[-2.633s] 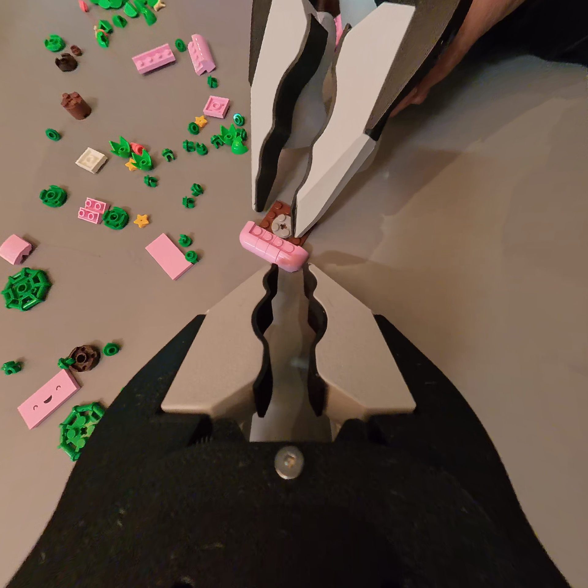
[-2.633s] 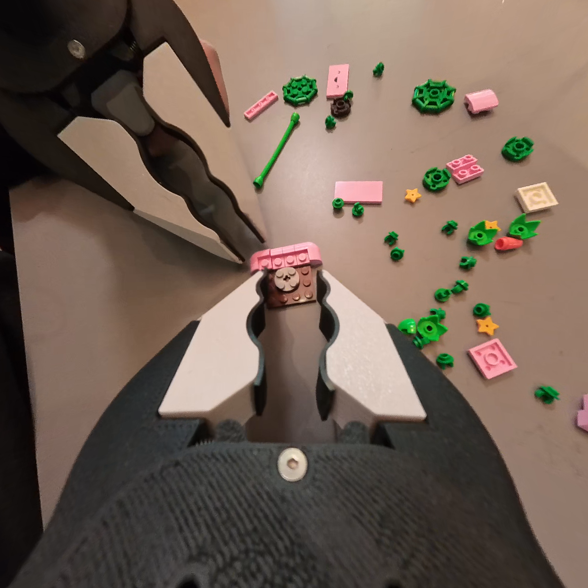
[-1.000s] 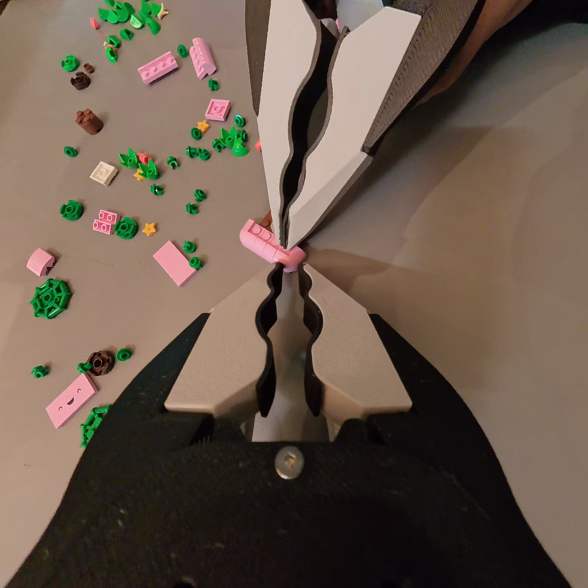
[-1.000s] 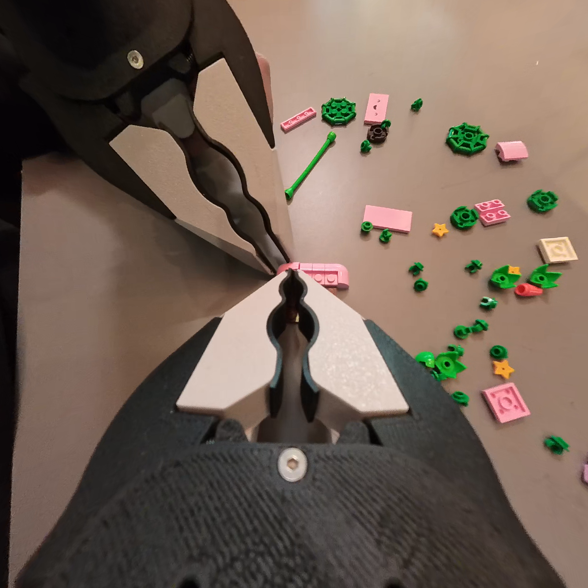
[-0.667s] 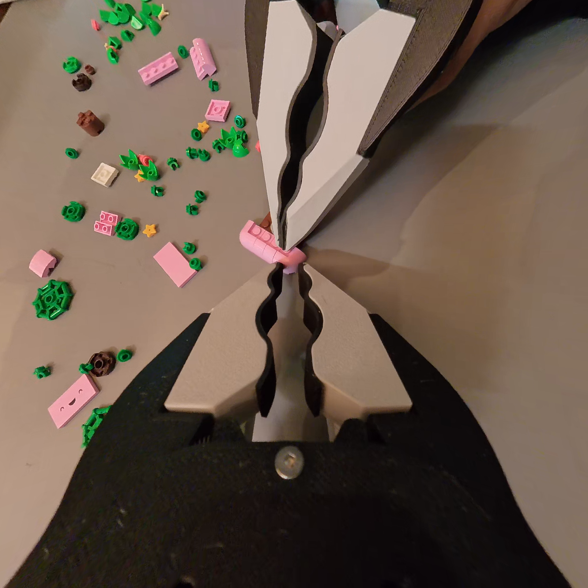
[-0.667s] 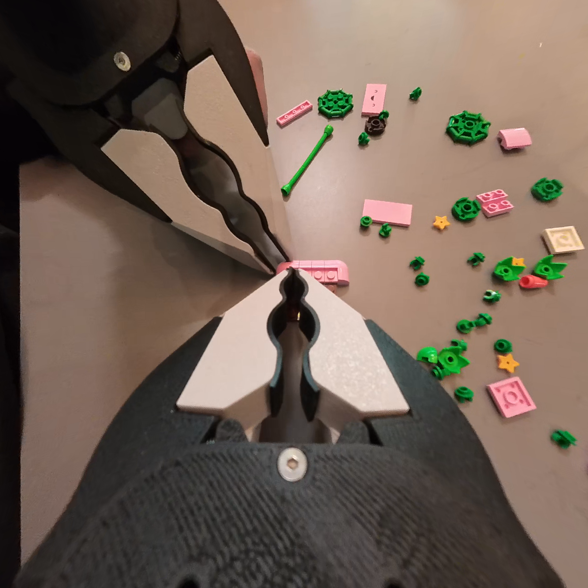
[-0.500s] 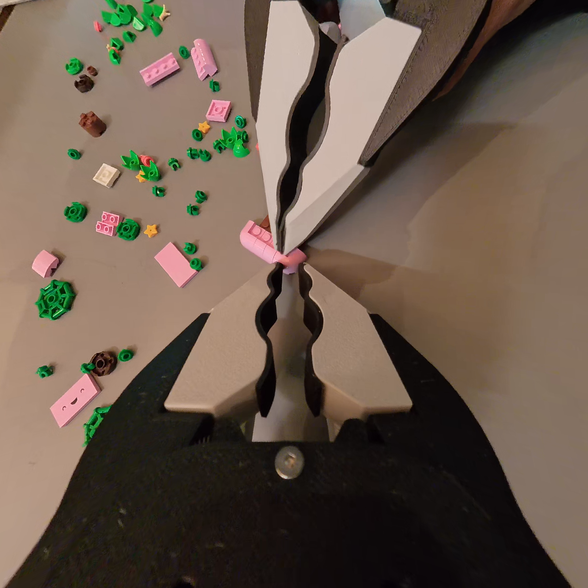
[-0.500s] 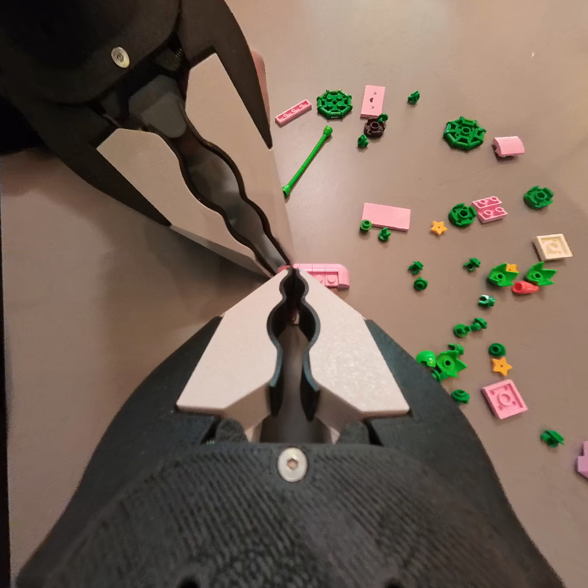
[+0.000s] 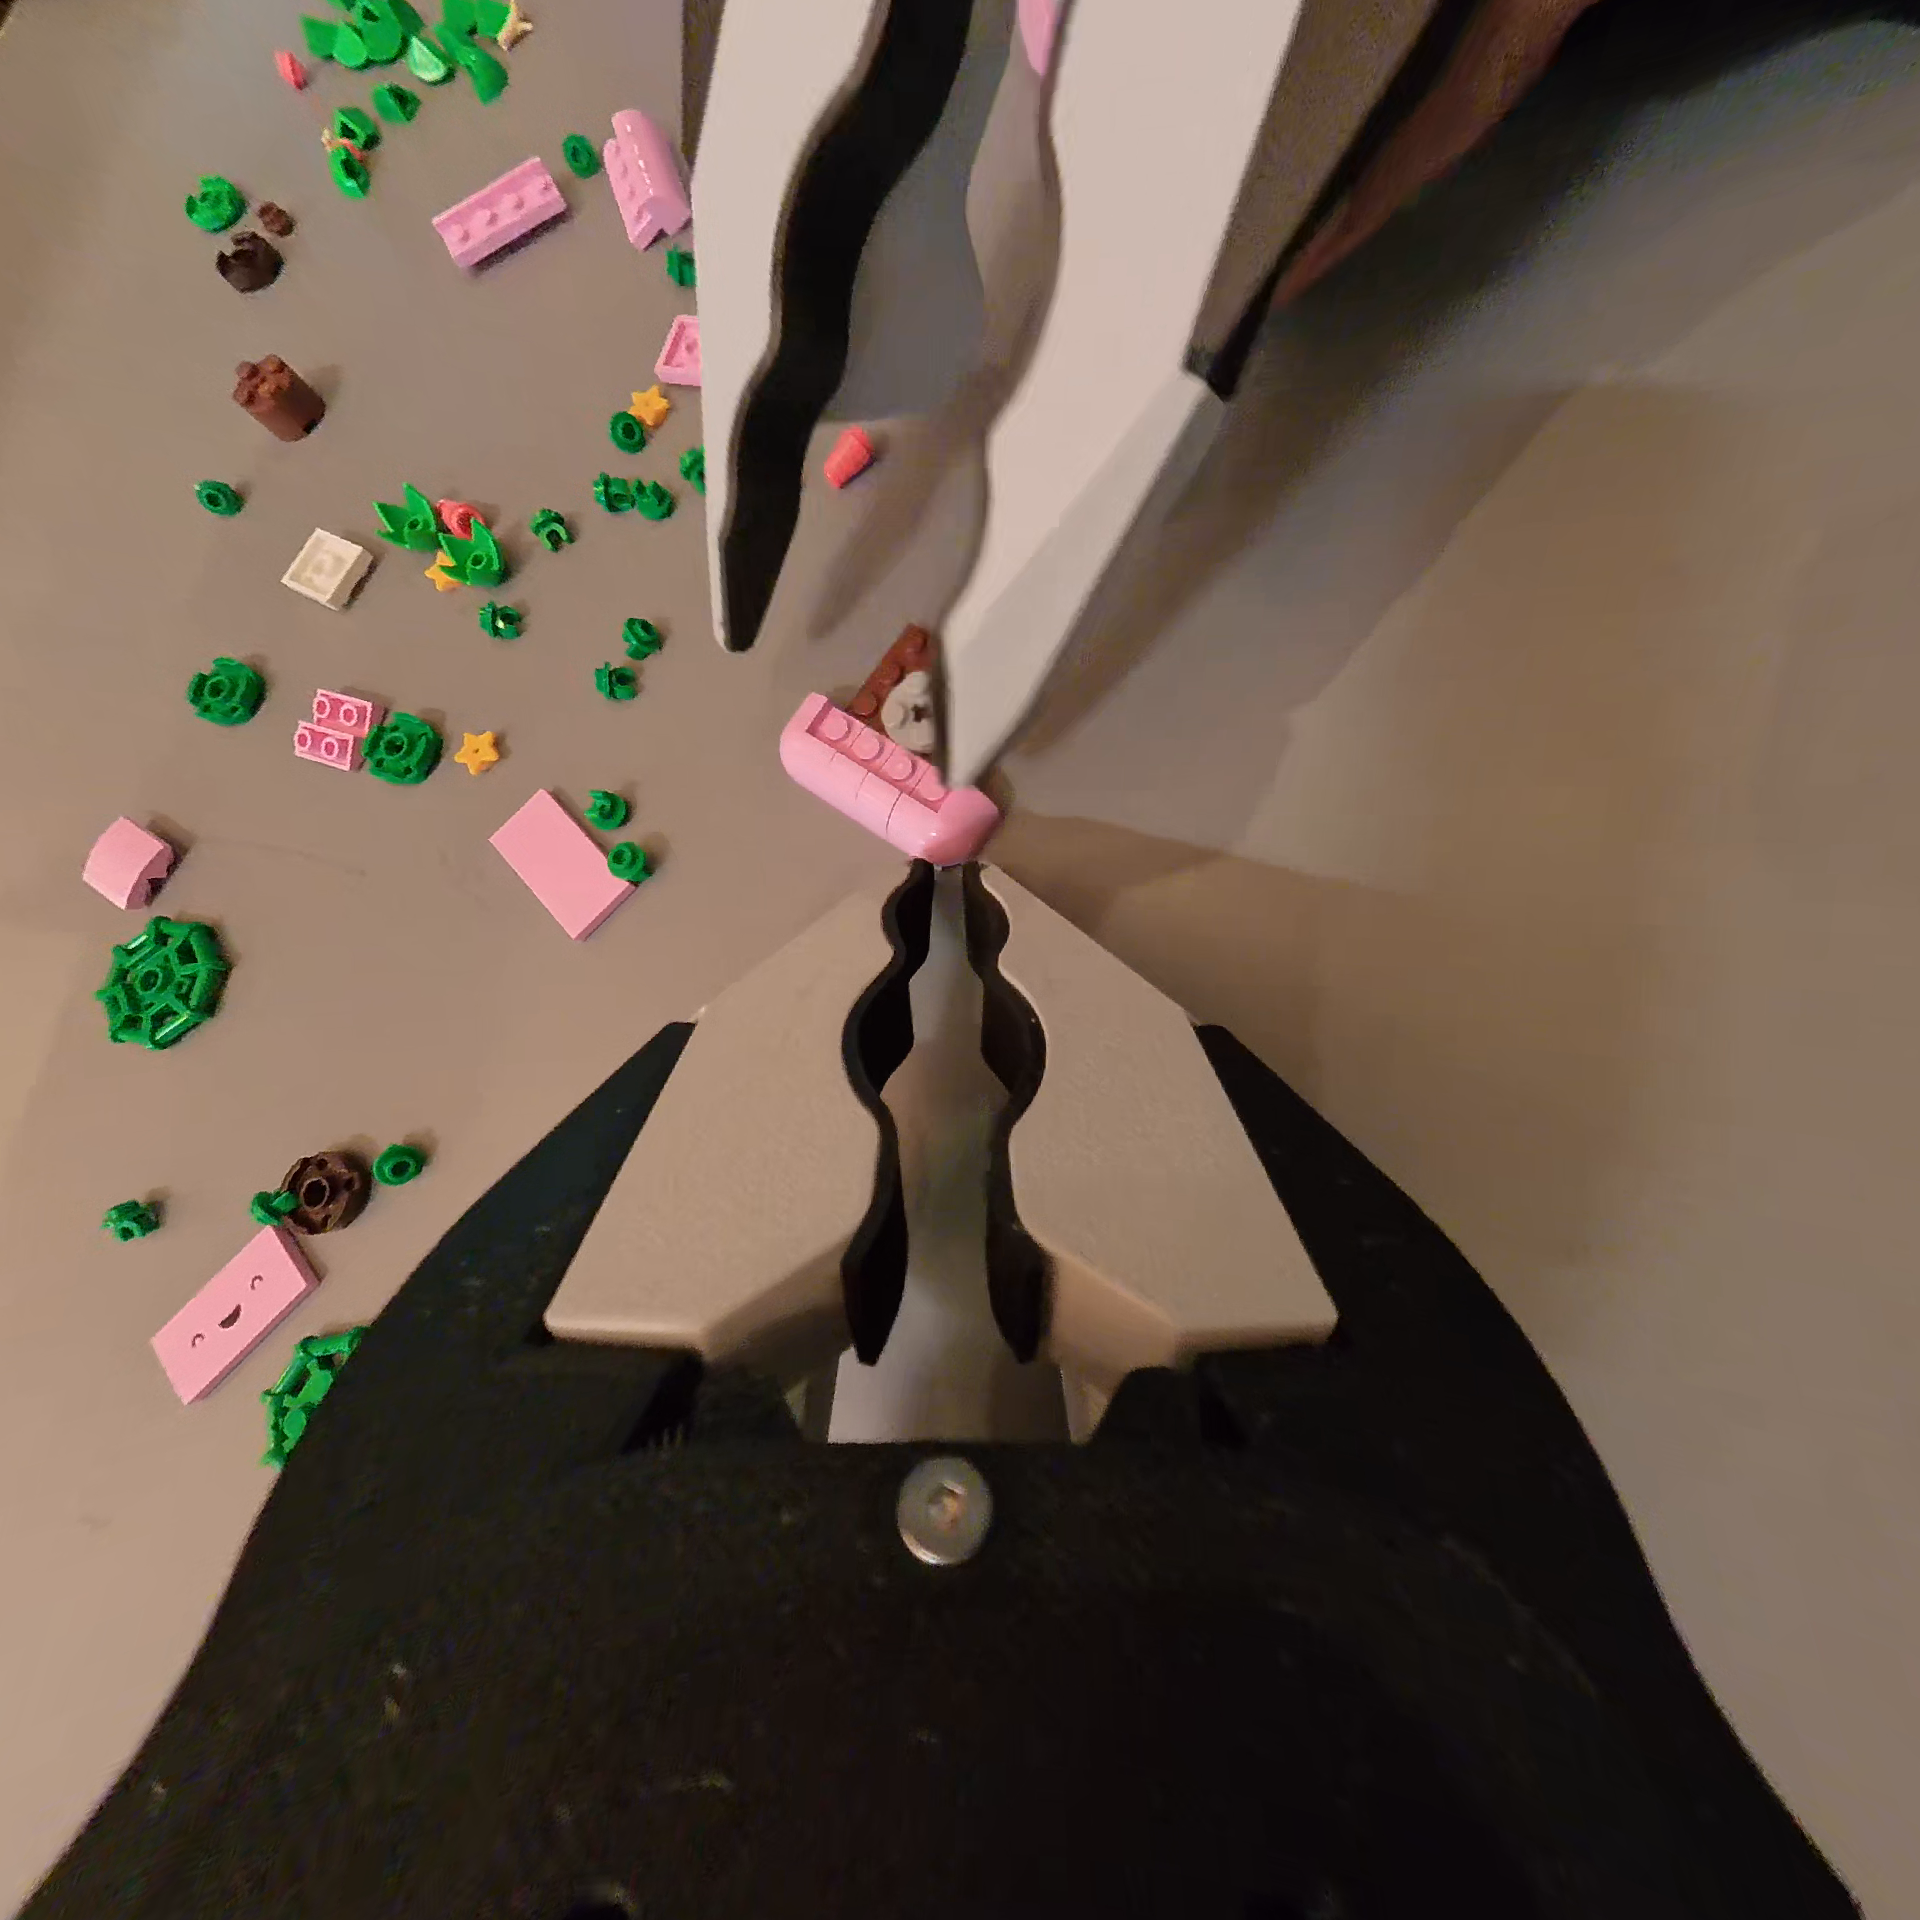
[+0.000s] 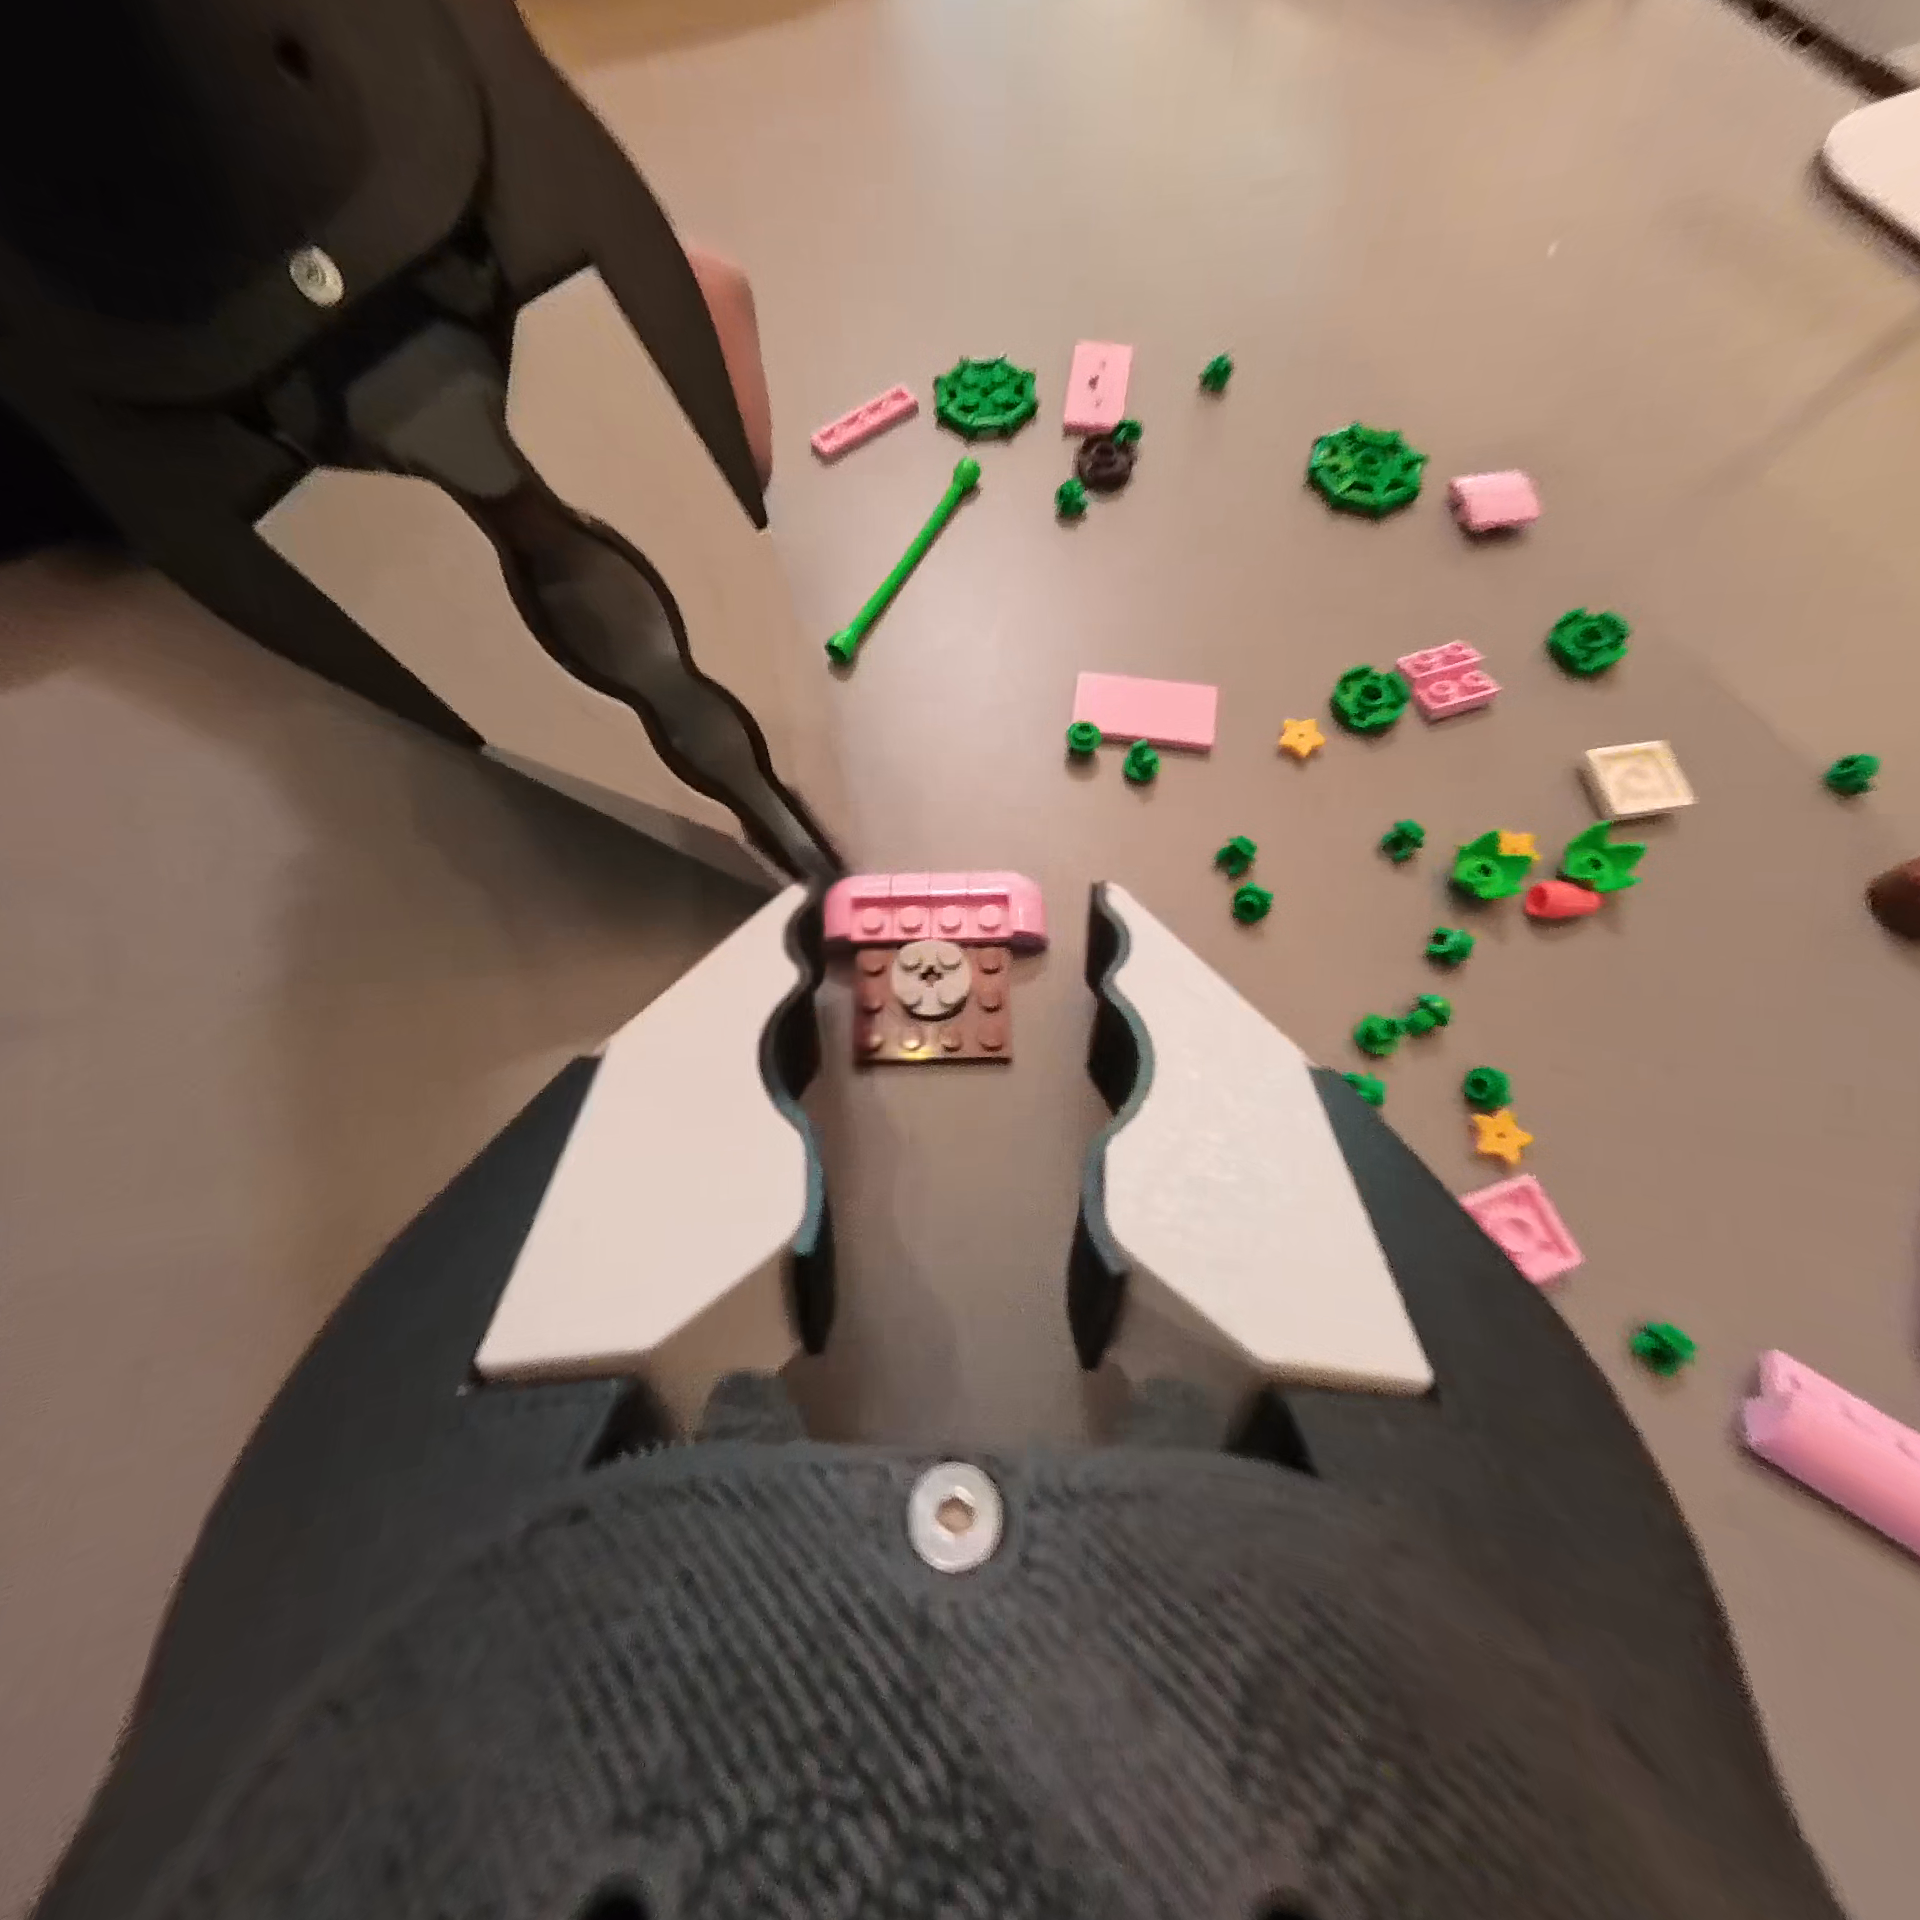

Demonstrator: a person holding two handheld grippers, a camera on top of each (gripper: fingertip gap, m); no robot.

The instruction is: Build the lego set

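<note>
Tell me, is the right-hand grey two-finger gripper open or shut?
Open. The right gripper's fingers stand wide apart on either side of the small brown-and-pink brick assembly, clamping nothing.

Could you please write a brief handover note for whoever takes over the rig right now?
Right claw: open, straddling the pink-and-brown assembly, not gripping.
Left claw: nearly closed, tips at the assembly's pink end; grip unclear.
Done: pink row and grey round piece sit on the brown plate.
Left: loose pieces, such as the green rod, lie scattered on the table.
</note>
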